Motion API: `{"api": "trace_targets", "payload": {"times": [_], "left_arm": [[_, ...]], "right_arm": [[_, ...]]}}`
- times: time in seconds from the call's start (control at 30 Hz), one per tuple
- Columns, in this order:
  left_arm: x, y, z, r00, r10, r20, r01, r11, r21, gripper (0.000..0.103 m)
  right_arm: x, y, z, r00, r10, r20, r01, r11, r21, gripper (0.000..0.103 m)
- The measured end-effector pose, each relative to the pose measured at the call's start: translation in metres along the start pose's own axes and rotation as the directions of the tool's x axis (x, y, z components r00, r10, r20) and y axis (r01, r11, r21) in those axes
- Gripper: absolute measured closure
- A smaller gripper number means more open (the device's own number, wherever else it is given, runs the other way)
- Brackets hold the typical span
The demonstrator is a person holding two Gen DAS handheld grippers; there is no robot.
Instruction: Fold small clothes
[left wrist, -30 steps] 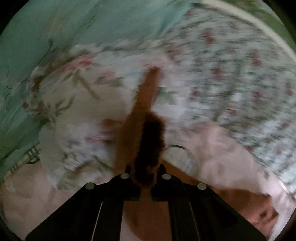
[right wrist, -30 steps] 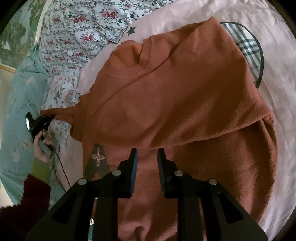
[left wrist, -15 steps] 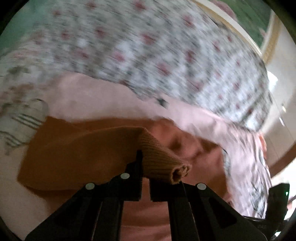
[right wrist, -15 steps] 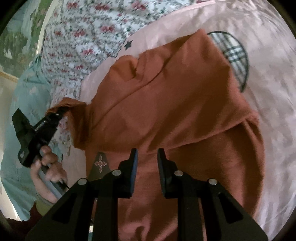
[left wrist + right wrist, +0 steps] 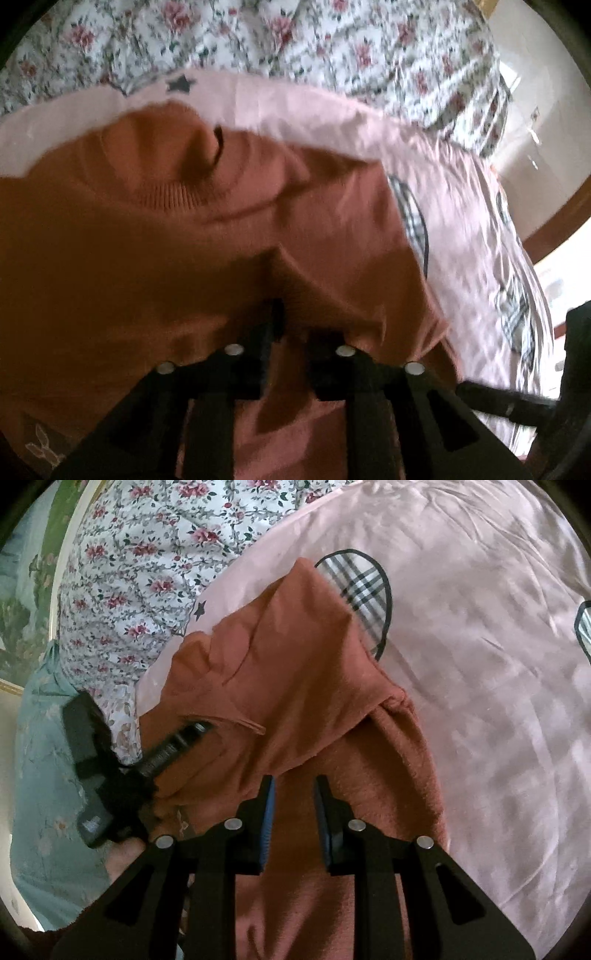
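Observation:
A rust-orange knit sweater (image 5: 295,686) lies on a pink bedsheet (image 5: 480,664), its right sleeve folded across the body. In the left wrist view the sweater (image 5: 147,229) fills the frame, neckline at upper left. My left gripper (image 5: 291,325) is shut on the left sleeve's fabric, carried in over the sweater's body; it also shows in the right wrist view (image 5: 199,727) at the sweater's left side. My right gripper (image 5: 293,786) is open and empty, just above the sweater's lower part.
A floral quilt (image 5: 147,572) lies beyond the sheet at the top. A teal floral cloth (image 5: 48,775) lies at the left. Plaid appliqué patches (image 5: 362,587) mark the sheet. My right gripper's body (image 5: 535,402) shows at the left view's lower right.
My left gripper has carried the sleeve from out at the left in over the sweater's body. My right gripper has stayed open and nearly still.

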State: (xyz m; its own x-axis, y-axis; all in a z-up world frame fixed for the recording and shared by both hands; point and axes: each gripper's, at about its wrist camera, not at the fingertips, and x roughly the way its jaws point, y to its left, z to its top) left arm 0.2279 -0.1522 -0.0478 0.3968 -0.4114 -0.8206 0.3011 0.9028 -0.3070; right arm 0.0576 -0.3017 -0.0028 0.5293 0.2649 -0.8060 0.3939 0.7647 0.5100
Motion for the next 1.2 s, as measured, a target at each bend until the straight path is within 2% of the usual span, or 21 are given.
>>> {"api": "trace_targets", "payload": {"times": [0.07, 0.1, 0.13, 0.2, 0.3, 0.37, 0.43, 0.53, 0.67, 0.73, 0.8, 0.87, 0.9, 0.93, 0.97, 1.03, 1.1, 1.17, 1.2], "left_arm": [[-0.008, 0.006, -0.011, 1.0, -0.01, -0.012, 0.01, 1.0, 0.009, 0.07], [-0.014, 0.01, -0.018, 1.0, -0.004, -0.016, 0.004, 1.0, 0.014, 0.067], [-0.023, 0.017, -0.025, 1.0, 0.003, -0.014, -0.003, 1.0, 0.018, 0.062], [-0.041, 0.035, -0.039, 1.0, 0.021, -0.011, -0.021, 1.0, 0.008, 0.059], [-0.071, 0.076, -0.059, 0.997, 0.082, -0.006, -0.082, 0.995, -0.052, 0.058], [-0.092, 0.11, -0.071, 0.987, 0.16, 0.005, -0.158, 0.982, -0.106, 0.057], [-0.112, 0.148, -0.082, 0.966, 0.257, 0.019, -0.25, 0.952, -0.176, 0.056], [-0.127, 0.204, -0.091, 0.931, 0.365, -0.007, -0.353, 0.893, -0.281, 0.054], [-0.128, 0.247, -0.093, 0.906, 0.422, -0.045, -0.41, 0.845, -0.343, 0.053], [-0.125, 0.258, -0.092, 0.905, 0.422, -0.054, -0.412, 0.839, -0.354, 0.049], [-0.12, 0.262, -0.09, 0.899, 0.434, -0.063, -0.427, 0.833, -0.352, 0.045], [-0.117, 0.26, -0.087, 0.89, 0.451, -0.065, -0.444, 0.826, -0.347, 0.044], [-0.115, 0.259, -0.085, 0.886, 0.459, -0.063, -0.451, 0.823, -0.346, 0.044], [-0.113, 0.258, -0.082, 0.882, 0.467, -0.064, -0.458, 0.819, -0.344, 0.044], [-0.111, 0.257, -0.079, 0.879, 0.472, -0.064, -0.463, 0.816, -0.345, 0.044], [-0.111, 0.257, -0.075, 0.879, 0.473, -0.059, -0.462, 0.813, -0.354, 0.044], [-0.111, 0.258, -0.075, 0.878, 0.476, -0.055, -0.462, 0.81, -0.361, 0.045], [-0.111, 0.258, -0.079, 0.877, 0.477, -0.051, -0.46, 0.806, -0.372, 0.045], [-0.11, 0.257, -0.079, 0.876, 0.479, -0.051, -0.461, 0.802, -0.38, 0.045]], "right_arm": [[0.004, 0.002, 0.001, 1.0, 0.004, -0.005, -0.004, 1.0, 0.006, 0.08], [0.007, 0.004, 0.002, 1.0, 0.004, -0.009, -0.004, 1.0, 0.01, 0.072], [0.011, 0.006, 0.003, 1.0, 0.005, -0.012, -0.005, 1.0, 0.013, 0.061], [0.015, 0.011, 0.003, 1.0, 0.013, -0.01, -0.012, 1.0, 0.008, 0.051], [0.027, 0.025, 0.005, 0.999, 0.019, -0.027, -0.02, 0.999, -0.025, 0.051], [0.035, 0.031, 0.008, 0.999, 0.007, -0.031, -0.008, 0.999, -0.033, 0.051], [0.042, 0.031, 0.014, 0.999, 0.01, -0.031, -0.011, 1.0, -0.022, 0.051], [0.06, 0.029, 0.024, 0.996, 0.074, -0.053, -0.071, 0.996, 0.05, 0.051], [0.1, 0.041, 0.036, 0.983, 0.141, -0.115, -0.128, 0.986, 0.111, 0.051], [0.12, 0.047, 0.039, 0.978, 0.151, -0.144, -0.134, 0.983, 0.126, 0.051], [0.138, 0.049, 0.043, 0.98, 0.122, -0.159, -0.098, 0.984, 0.151, 0.051], [0.146, 0.049, 0.05, 0.984, 0.126, -0.123, -0.104, 0.98, 0.167, 0.051], [0.146, 0.049, 0.056, 0.988, 0.131, -0.084, -0.115, 0.979, 0.168, 0.057], [0.142, 0.051, 0.062, 0.991, 0.128, -0.049, -0.119, 0.98, 0.161, 0.084], [0.133, 0.054, 0.068, 0.991, 0.134, -0.013, -0.13, 0.98, 0.149, 0.098], [0.105, 0.066, 0.076, 0.976, 0.196, 0.1, -0.204, 0.976, 0.082, 0.097], [0.063, 0.086, 0.077, 0.949, 0.238, 0.206, -0.224, 0.971, -0.089, 0.097], [0.041, 0.086, 0.07, 0.941, 0.245, 0.233, -0.211, 0.964, -0.163, 0.097], [0.041, 0.081, 0.068, 0.951, 0.223, 0.216, -0.189, 0.968, -0.164, 0.097]]}}
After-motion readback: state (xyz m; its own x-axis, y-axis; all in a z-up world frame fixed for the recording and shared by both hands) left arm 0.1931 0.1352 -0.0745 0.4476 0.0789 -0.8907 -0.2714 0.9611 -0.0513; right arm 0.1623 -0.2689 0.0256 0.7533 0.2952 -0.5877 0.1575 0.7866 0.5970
